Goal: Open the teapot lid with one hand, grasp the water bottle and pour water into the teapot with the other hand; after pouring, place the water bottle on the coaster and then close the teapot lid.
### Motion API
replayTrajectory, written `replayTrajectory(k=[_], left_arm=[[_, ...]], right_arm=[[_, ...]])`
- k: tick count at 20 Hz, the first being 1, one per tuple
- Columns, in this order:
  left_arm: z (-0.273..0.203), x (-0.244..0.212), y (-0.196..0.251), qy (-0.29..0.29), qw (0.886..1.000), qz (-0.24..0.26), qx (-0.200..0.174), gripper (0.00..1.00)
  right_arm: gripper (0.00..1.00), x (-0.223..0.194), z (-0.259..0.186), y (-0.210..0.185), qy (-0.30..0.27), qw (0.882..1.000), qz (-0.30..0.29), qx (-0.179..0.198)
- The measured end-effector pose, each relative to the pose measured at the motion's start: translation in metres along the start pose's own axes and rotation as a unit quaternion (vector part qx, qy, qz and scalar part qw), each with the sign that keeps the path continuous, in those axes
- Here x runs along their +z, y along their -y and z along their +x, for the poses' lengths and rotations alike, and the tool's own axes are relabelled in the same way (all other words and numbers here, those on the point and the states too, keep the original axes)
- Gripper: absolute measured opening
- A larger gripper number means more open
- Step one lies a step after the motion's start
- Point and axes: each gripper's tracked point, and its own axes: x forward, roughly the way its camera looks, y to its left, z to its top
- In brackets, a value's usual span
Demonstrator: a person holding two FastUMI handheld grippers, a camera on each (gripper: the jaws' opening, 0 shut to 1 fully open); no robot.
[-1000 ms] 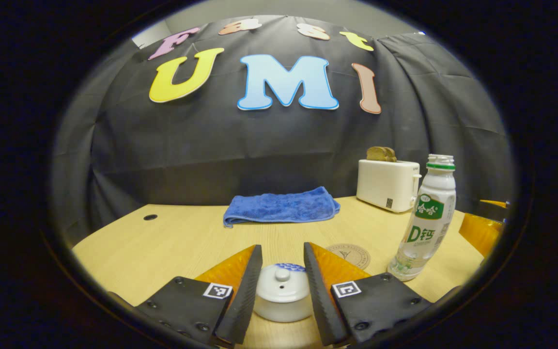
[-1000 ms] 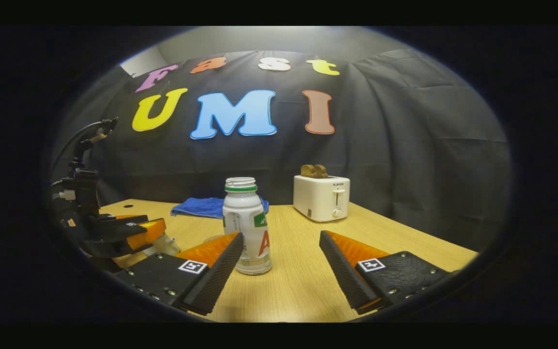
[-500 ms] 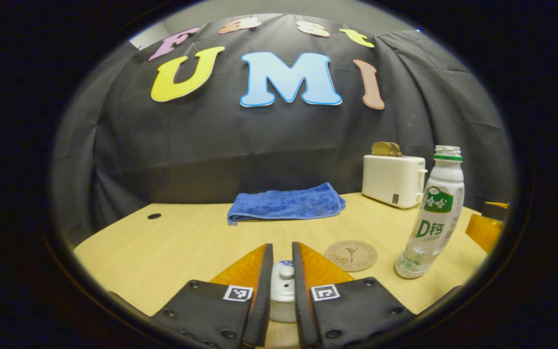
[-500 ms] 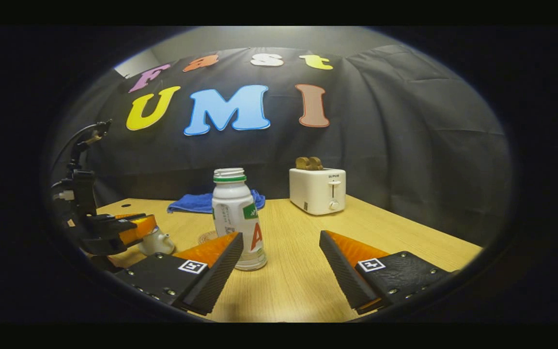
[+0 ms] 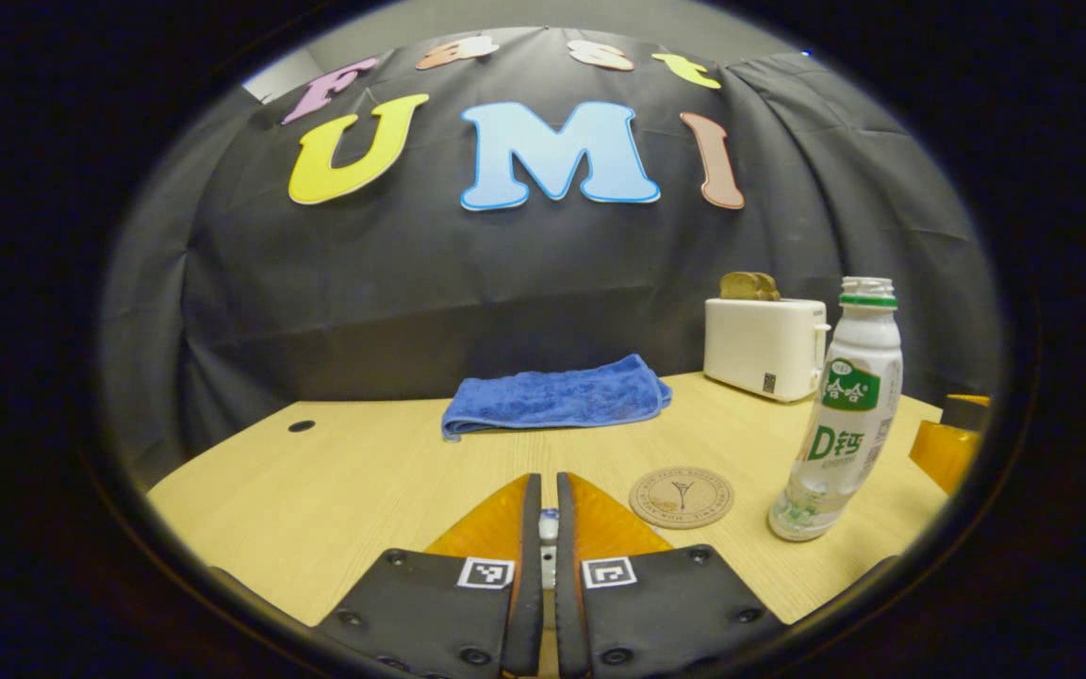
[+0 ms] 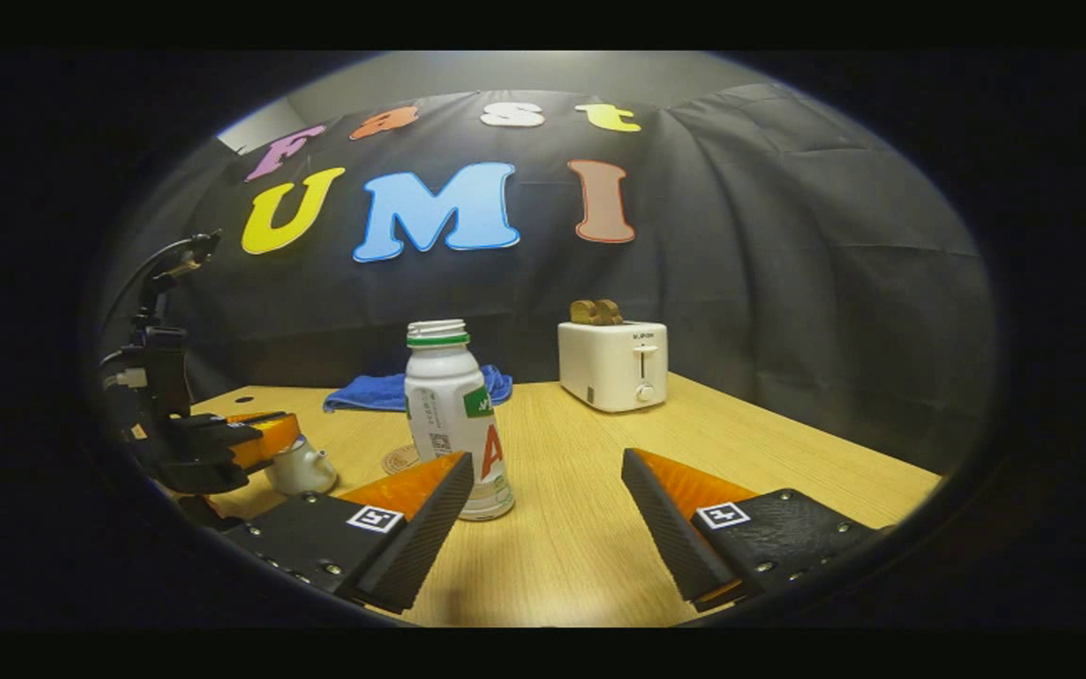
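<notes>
My left gripper (image 5: 548, 486) is shut on the knob of the white teapot lid (image 5: 549, 530), of which a sliver shows between the fingers. In the right gripper view the left gripper (image 6: 255, 443) sits on top of the small white teapot (image 6: 303, 469) at the table's left. The capless water bottle (image 5: 840, 415) stands upright to its right, beside the round coaster (image 5: 682, 496). My right gripper (image 6: 543, 462) is open near the table's front, with the bottle (image 6: 453, 415) just ahead of its left finger and untouched. The coaster (image 6: 402, 459) lies behind the bottle.
A white toaster (image 5: 765, 349) with toast in it stands at the back right, also the toaster (image 6: 612, 363) beyond the bottle. A folded blue towel (image 5: 557, 396) lies at the back middle. A small hole (image 5: 301, 425) marks the wooden table's far left.
My left gripper went from open around the teapot lid to shut on its knob. The right gripper drifted slightly, so the bottle shifted left in its view.
</notes>
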Motion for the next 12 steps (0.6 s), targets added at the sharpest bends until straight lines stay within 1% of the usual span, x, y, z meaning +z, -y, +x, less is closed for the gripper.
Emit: replayTrajectory(k=[1, 2, 3, 4, 5, 6, 7, 9, 12], left_arm=[[0.000, 0.002, -0.001, 0.004, 1.000, -0.007, -0.004, 0.15], [0.001, 0.003, 0.000, 0.006, 1.000, -0.011, -0.008, 0.08], [0.001, 0.003, 0.000, 0.006, 1.000, -0.013, -0.009, 0.12], [0.000, 0.005, 0.000, 0.007, 1.000, -0.013, -0.010, 0.07], [-0.002, 0.009, 0.000, 0.011, 1.000, -0.013, -0.010, 0.11], [-0.004, 0.016, -0.001, 0.018, 1.000, -0.015, -0.012, 0.11], [-0.007, 0.020, -0.001, 0.022, 0.999, -0.020, -0.014, 0.07], [-0.011, 0.030, -0.006, 0.030, 0.999, -0.029, -0.014, 0.07], [-0.022, 0.047, -0.023, 0.045, 0.999, -0.031, -0.004, 0.07]], right_arm=[[0.97, 0.000, -0.001, 0.000, 0.000, 1.000, 0.000, 0.001], [0.97, 0.000, -0.001, 0.000, 0.000, 1.000, -0.001, 0.001], [0.97, -0.001, -0.001, 0.001, 0.000, 1.000, -0.002, 0.000], [0.97, -0.001, -0.001, 0.001, 0.000, 1.000, -0.003, 0.000], [0.97, -0.001, -0.001, 0.001, 0.000, 1.000, -0.003, -0.001], [0.97, -0.001, -0.001, 0.002, -0.001, 1.000, -0.003, -0.001], [0.97, -0.002, -0.001, 0.001, -0.003, 1.000, -0.003, -0.001], [0.97, -0.002, -0.001, 0.000, -0.003, 1.000, -0.005, 0.001], [0.97, 0.003, -0.002, -0.006, 0.002, 1.000, -0.014, 0.007]])
